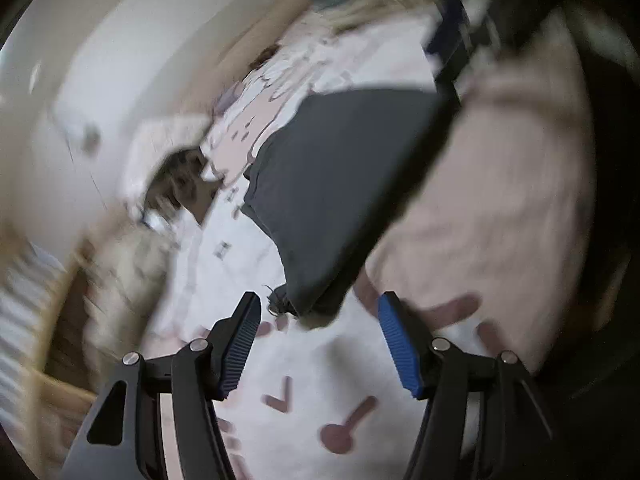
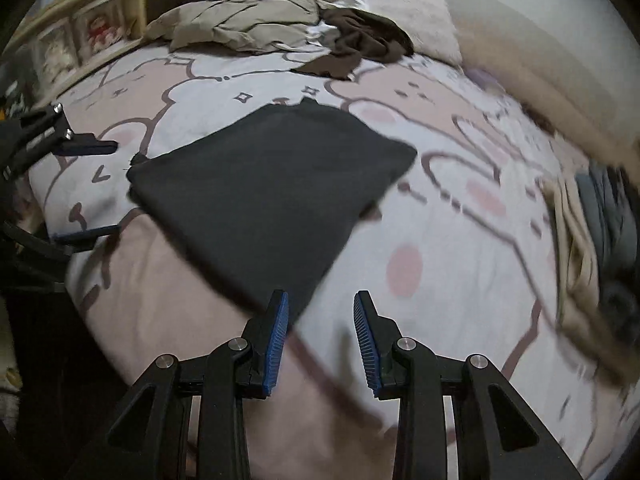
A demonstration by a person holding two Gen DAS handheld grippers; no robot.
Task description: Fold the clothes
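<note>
Charcoal fabric, a folded dark grey garment (image 2: 264,196), lies flat on the bed's pink-and-white cartoon duvet (image 2: 440,264), and we see it at about 11 o'clock from our right tool (image 2: 320,300). That tool is released, its blue pads apart and grasping nothing. Our left tool (image 1: 318,304) is also released, its pads wide apart, with the garment's corner (image 1: 320,200) just beyond them at 12 o'clock. Beige clothes (image 2: 240,24) and a brown garment (image 2: 368,40) sit heaped at the bed's far edge.
</note>
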